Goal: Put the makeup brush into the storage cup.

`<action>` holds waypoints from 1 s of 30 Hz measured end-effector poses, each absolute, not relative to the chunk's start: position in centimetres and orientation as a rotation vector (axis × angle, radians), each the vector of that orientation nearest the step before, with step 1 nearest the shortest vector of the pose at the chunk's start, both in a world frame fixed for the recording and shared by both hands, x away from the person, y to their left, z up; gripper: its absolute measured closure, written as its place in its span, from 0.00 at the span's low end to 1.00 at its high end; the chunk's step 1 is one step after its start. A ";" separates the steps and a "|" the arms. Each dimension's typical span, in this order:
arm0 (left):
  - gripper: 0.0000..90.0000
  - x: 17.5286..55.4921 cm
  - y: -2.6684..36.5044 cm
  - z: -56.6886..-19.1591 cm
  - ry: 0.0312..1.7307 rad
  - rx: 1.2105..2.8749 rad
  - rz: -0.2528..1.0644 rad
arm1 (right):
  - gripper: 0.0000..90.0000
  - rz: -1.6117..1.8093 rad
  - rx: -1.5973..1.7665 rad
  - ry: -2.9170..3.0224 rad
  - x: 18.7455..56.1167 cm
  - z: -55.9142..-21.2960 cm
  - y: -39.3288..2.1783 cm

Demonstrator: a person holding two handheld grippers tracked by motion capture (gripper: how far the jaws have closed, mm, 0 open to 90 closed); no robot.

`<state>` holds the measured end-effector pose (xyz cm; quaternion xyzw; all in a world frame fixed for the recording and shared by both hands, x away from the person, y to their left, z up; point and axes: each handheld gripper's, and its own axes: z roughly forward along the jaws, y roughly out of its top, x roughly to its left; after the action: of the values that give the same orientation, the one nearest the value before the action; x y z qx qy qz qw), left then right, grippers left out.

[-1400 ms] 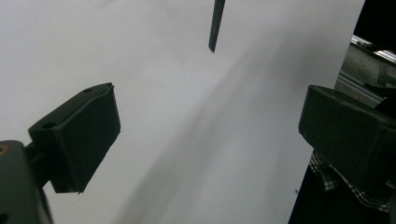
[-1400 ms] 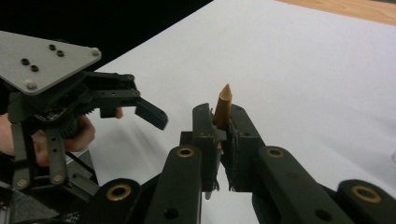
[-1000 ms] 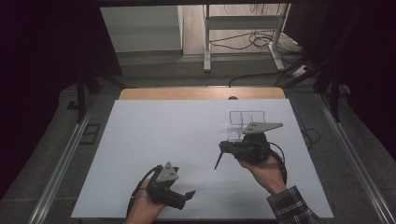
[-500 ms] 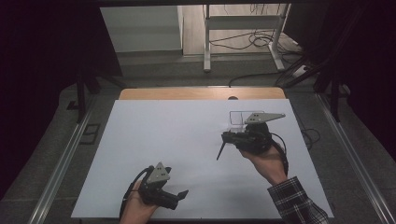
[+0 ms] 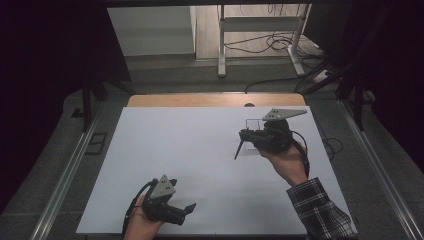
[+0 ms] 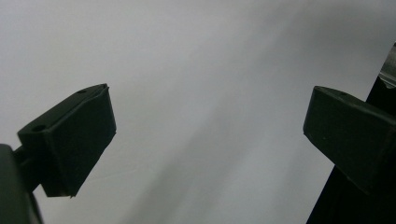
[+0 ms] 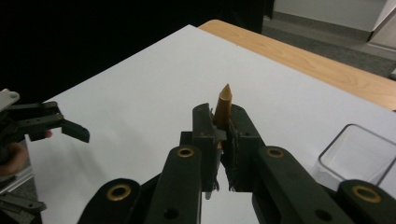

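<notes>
My right gripper (image 5: 245,134) hovers over the right half of the white sheet (image 5: 190,150), shut on a thin brown pencil (image 5: 239,149). In the high view the pencil slants down to the left below the jaws. In the right gripper view its pointed tip (image 7: 225,100) sticks up between the closed pads of the right gripper (image 7: 220,122). My left gripper (image 5: 182,210) rests low near the sheet's front edge, jaws wide open with nothing between them. Bare white sheet lies between the left gripper's (image 6: 205,126) pads. The left gripper (image 7: 46,122) also appears at the left of the right gripper view.
A small clear plastic box (image 5: 252,122) stands on the sheet just behind my right gripper, and is seen as a clear box (image 7: 355,151) at the right. A wooden table edge (image 5: 200,100) borders the sheet's far side. Metal rails run along both sides.
The right hand has lifted and moved away from the person toward the far right, carrying the pencil. The left hand has edged slightly left, jaws still open.
</notes>
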<state>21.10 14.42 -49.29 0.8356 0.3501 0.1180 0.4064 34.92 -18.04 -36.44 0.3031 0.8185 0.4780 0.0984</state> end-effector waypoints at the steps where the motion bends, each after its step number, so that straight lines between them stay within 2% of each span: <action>1: 0.03 21.1 14.4 -49.3 0.883 2.108 0.298 | 0.93 1.414 0.897 2.422 34.9 -36.4 -18.0; 12: 0.03 20.6 15.0 -49.2 0.882 2.118 0.335 | 0.93 1.389 0.911 2.385 36.4 -35.4 -18.2; 30: 0.03 20.6 15.1 -49.3 0.851 2.095 0.292 | 0.93 1.356 0.958 2.304 38.9 -34.0 -19.2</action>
<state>20.56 15.13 -49.29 0.8349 0.3393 0.1163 0.4175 38.93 -19.23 -34.03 0.3336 0.8021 0.4721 0.1501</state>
